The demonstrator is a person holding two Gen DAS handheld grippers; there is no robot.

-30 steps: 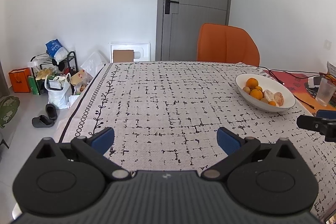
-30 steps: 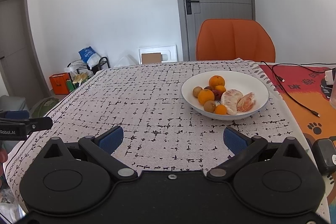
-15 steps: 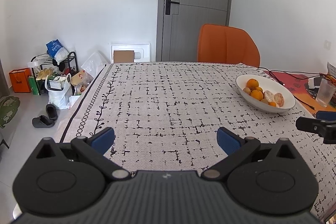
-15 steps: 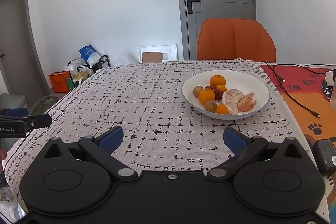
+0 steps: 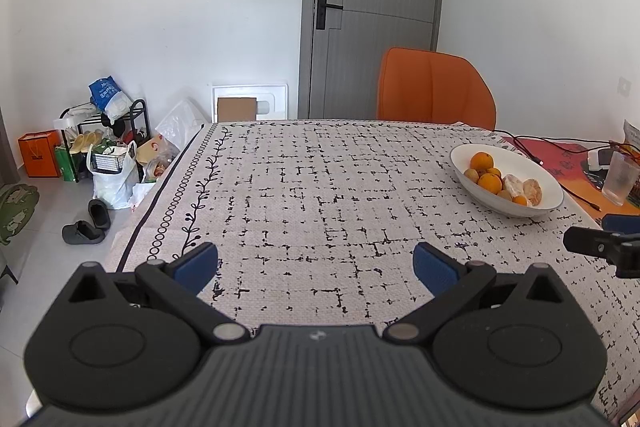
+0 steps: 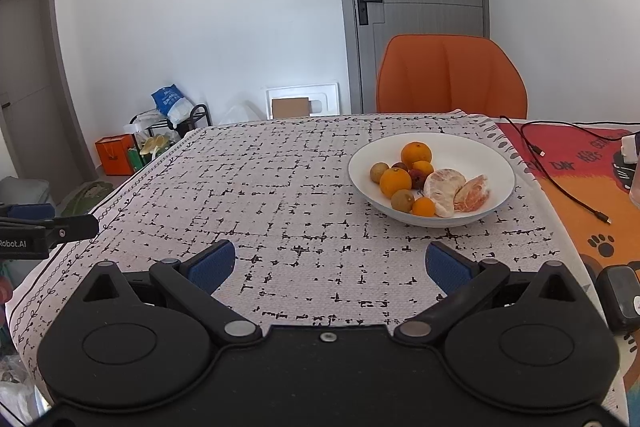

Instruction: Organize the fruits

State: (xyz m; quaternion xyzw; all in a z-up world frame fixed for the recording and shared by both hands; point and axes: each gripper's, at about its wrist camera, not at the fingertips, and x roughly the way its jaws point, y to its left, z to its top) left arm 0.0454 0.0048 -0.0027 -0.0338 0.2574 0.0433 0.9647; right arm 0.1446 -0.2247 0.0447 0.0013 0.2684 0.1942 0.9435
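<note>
My right gripper, jaws spread, empty, faces white fruit bowl just ahead-right on bench; left gripper, also spread, farther off, bowl right.

oranges, kiwis, peeled citrus piled in white bowl
</note>
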